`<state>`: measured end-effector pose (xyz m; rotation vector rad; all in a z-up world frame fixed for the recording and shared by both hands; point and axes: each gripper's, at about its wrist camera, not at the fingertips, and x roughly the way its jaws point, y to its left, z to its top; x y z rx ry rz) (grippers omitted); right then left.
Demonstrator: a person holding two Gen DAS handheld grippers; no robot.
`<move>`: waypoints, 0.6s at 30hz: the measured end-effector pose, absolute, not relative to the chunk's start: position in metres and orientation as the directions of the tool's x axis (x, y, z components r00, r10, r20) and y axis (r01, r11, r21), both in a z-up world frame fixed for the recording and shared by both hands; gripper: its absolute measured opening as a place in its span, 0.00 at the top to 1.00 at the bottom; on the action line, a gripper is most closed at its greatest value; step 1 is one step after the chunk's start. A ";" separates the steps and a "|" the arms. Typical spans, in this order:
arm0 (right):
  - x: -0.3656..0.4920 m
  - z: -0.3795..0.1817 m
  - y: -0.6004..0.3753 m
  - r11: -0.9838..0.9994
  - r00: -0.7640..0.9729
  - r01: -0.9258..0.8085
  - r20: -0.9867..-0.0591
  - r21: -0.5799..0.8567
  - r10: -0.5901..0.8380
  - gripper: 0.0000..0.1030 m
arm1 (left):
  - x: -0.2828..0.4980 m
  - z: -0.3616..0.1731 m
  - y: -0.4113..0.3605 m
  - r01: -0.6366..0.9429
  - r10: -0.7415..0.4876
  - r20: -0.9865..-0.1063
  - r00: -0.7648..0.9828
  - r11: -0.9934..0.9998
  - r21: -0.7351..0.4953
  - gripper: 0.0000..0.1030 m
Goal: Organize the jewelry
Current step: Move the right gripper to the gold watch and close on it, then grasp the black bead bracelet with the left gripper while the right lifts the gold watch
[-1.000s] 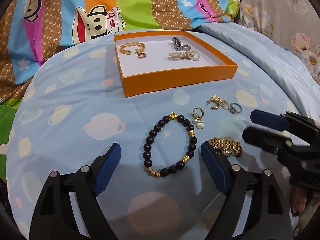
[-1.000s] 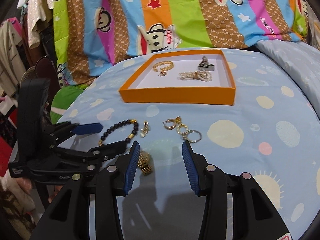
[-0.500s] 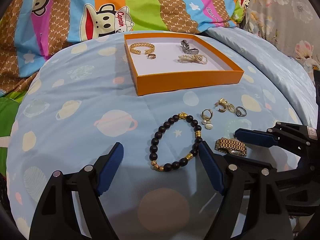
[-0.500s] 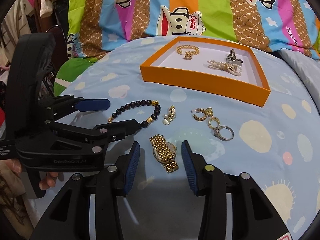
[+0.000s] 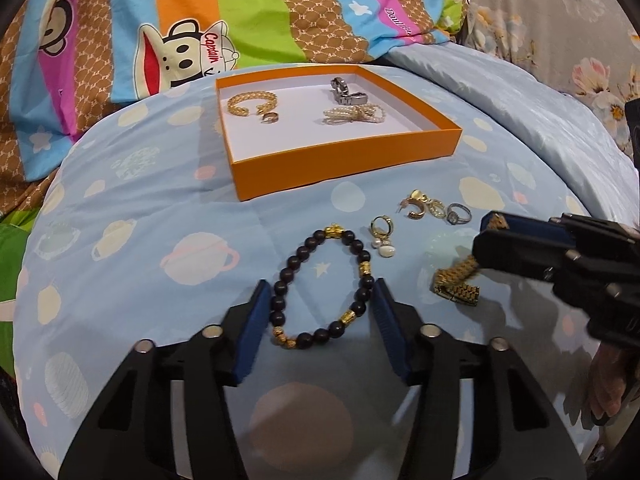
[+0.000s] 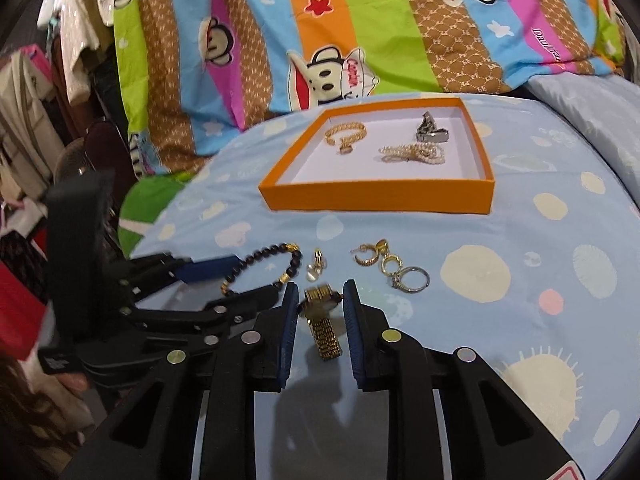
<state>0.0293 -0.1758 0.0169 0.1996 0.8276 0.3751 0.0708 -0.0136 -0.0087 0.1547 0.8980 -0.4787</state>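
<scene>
A black bead bracelet (image 5: 320, 288) with gold beads lies on the blue bedspread between the fingers of my left gripper (image 5: 318, 312), which is open around it. My right gripper (image 6: 320, 304) is shut on a gold watch (image 6: 322, 312); its strap hangs down (image 5: 456, 280). An orange tray (image 5: 344, 160) holds a gold bangle (image 5: 252, 102), a small ring, a pearl piece (image 5: 352, 114) and a silver clasp. A pearl earring (image 5: 382, 236), a gold hoop earring (image 5: 416, 208) and rings (image 5: 456, 214) lie loose in front of the tray.
A striped monkey-print quilt (image 5: 240, 20) is piled behind the tray. A floral pillow (image 5: 560, 40) lies at the right. Clothes hang at the far left in the right wrist view (image 6: 48, 80). The bedspread (image 5: 140, 240) curves down at its edges.
My right gripper has closed on the gold watch and raised its face off the bedspread. My left gripper has moved forward and narrowed around the bead bracelet.
</scene>
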 end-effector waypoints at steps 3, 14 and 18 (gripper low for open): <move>0.028 0.021 -0.180 0.919 0.632 -0.236 -0.668 0.315 0.392 0.80 | 0.073 -0.008 -0.016 0.472 -0.353 -0.779 0.518 0.878 -0.084 0.72; 0.025 0.035 -0.195 0.930 0.680 -0.210 -0.638 0.302 0.361 0.80 | 0.069 0.006 -0.012 0.484 -0.402 -0.746 0.530 0.866 -0.123 0.94; 0.023 0.046 -0.199 0.938 0.706 -0.206 -0.621 0.280 0.340 0.80 | 0.066 0.020 -0.009 0.490 -0.428 -0.721 0.546 0.861 -0.140 1.00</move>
